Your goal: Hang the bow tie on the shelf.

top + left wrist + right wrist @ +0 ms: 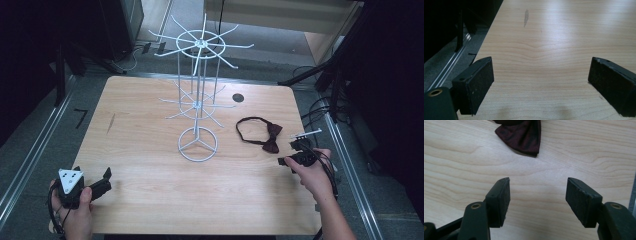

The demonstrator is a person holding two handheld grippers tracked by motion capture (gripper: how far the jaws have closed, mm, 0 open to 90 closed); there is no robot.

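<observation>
**A:** Looking like the approach step? Right gripper (296, 152) has its fingers (500, 202) spread, just short of the bow tie (270, 137) on the counter (150, 150).

**B:** Probably. Left gripper (97, 186) is spread too, holding nothing. Next it needs to close on the tie, maybe for the wire rack (198, 100).

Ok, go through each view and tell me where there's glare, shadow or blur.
High view: the surroundings fall into darkness, while the table is evenly lit. Left gripper view: pale glare on the wood at upper right, soft shadows at the bottom edge. Right gripper view: the bow tie looks slightly soft, with mild sheen beyond the jaws.
</observation>
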